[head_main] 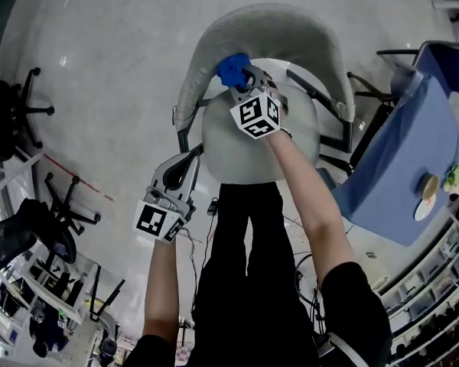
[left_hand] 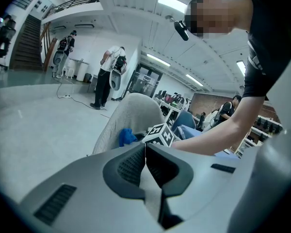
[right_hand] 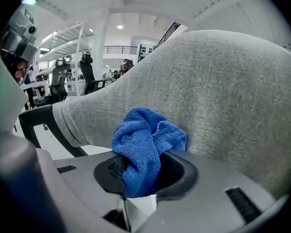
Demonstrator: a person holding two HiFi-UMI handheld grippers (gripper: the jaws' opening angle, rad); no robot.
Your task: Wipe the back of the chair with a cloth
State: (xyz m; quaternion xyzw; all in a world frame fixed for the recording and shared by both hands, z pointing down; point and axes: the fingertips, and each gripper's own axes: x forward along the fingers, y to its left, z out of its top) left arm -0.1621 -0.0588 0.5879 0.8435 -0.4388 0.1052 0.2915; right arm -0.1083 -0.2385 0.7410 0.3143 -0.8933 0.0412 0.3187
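A grey fabric chair back (head_main: 269, 23) curves round a pale round seat (head_main: 245, 155) in the head view. My right gripper (head_main: 241, 73) is shut on a bunched blue cloth (head_main: 232, 68), and the cloth presses against the inner left of the backrest. In the right gripper view the blue cloth (right_hand: 144, 147) bulges out of the jaws against the grey backrest (right_hand: 223, 96). My left gripper (head_main: 185, 157) hangs low beside the seat's left edge, jaws closed with nothing between them. From the left gripper view I see the backrest (left_hand: 131, 115) and the cloth (left_hand: 126, 137) ahead.
A blue-covered table (head_main: 413, 151) stands to the right with a plate (head_main: 427, 189) on it. Black office chairs (head_main: 19, 109) are at the left. The chair's black armrests (head_main: 314, 90) frame the seat. People stand far off (left_hand: 109, 76) in the left gripper view.
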